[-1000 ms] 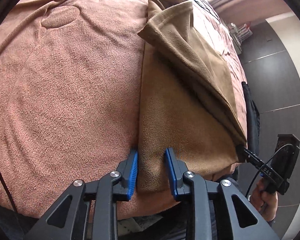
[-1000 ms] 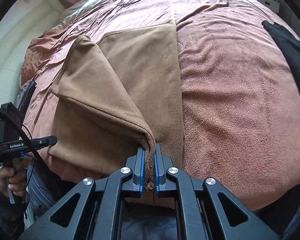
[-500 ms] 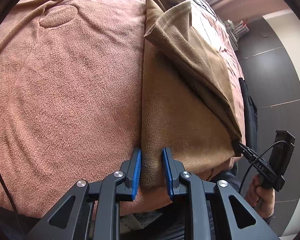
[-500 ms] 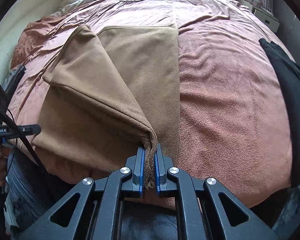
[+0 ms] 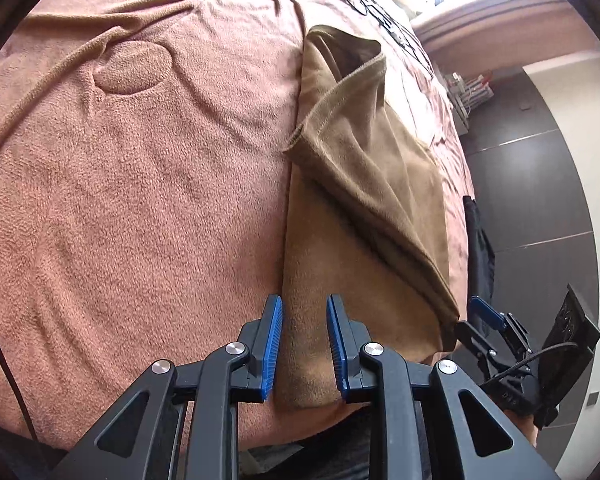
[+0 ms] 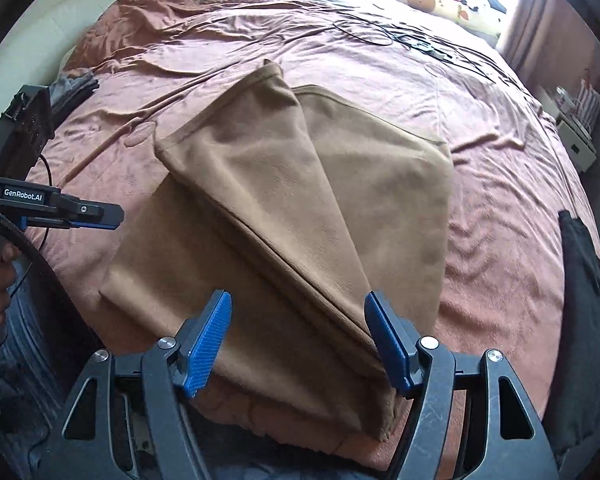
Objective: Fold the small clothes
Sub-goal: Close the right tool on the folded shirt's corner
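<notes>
Now our right hand-held gripper point(image 6: 298, 344) hangs over the near corner of the brown cloth point(image 6: 340, 208) on the bed point(image 6: 500, 168); its jaws have just been opening and stand wide, pressing nothing. Our left hand-held gripper point(image 5: 304, 346) stands narrow astride the cloth's near left edge; we cannot tell whether its pads pinch it. One flap lies folded diagonally over the cloth. Its long axis runs away from us. A dark garment point(image 6: 588, 280) is cut off at right.
</notes>
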A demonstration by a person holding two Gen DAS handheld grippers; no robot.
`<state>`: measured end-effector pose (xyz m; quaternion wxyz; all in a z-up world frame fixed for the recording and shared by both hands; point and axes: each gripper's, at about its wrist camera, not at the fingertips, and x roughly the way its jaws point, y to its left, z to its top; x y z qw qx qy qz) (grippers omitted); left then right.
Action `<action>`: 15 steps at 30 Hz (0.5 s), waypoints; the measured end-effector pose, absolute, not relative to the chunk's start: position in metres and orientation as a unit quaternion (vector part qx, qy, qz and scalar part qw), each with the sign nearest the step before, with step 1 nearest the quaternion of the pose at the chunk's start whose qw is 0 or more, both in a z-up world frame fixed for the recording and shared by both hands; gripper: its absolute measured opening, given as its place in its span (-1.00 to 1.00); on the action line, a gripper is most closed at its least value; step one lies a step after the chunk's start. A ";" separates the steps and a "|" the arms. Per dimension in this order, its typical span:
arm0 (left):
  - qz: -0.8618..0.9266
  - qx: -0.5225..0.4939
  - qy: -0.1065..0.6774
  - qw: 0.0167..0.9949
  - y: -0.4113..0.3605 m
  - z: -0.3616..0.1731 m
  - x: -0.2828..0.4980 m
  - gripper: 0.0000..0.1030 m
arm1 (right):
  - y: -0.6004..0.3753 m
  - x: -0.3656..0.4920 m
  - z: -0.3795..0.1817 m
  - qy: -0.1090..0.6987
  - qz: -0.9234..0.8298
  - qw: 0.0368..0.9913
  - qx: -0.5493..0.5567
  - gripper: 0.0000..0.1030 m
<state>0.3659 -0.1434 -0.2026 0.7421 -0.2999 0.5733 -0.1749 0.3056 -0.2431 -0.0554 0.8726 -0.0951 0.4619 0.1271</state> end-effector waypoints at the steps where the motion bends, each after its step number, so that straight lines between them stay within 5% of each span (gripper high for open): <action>1: -0.174 -0.304 0.570 0.743 -0.140 -0.202 0.366 -0.52 | -0.236 0.309 -0.054 0.460 0.135 0.872 -0.104 0.31; 5: -0.173 -0.317 0.562 0.744 -0.128 -0.198 0.368 -0.52 | -0.212 0.322 -0.056 0.460 0.161 0.863 -0.134 0.06; 15: -0.167 -0.346 0.540 0.749 -0.092 -0.188 0.373 -0.52 | -0.165 0.369 -0.072 0.471 0.202 0.839 -0.182 0.04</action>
